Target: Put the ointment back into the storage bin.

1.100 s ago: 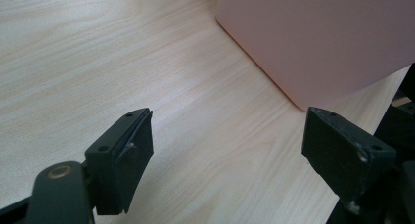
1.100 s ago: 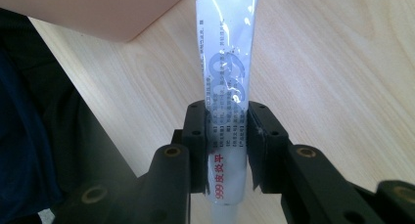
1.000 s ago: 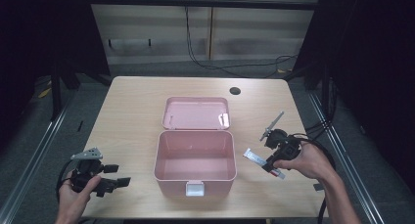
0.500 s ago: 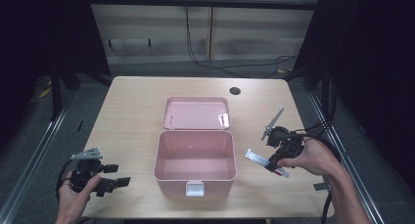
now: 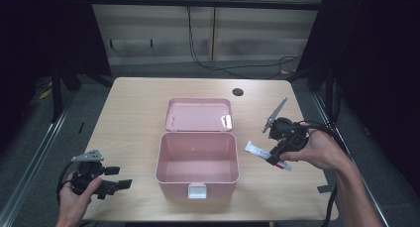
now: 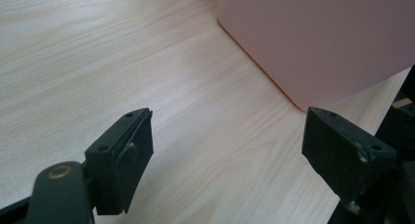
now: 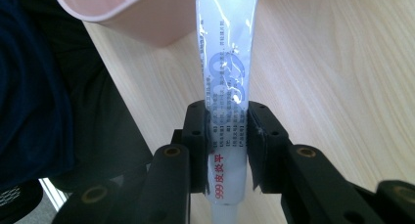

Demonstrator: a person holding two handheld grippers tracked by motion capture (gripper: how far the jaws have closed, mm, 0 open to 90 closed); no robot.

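Tube (image 7: 226, 87) in right claw (image 7: 227, 136) (clamped)

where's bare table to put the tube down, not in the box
Widest bare patch: the table left of the pink box, ahead of the left gripper. Another strip lies beyond the open lid. Tightest is between the box and the right gripper, where the tube is held.

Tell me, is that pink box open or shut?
Open. The pink box has its lid laid back flat, and its inside looks empty.
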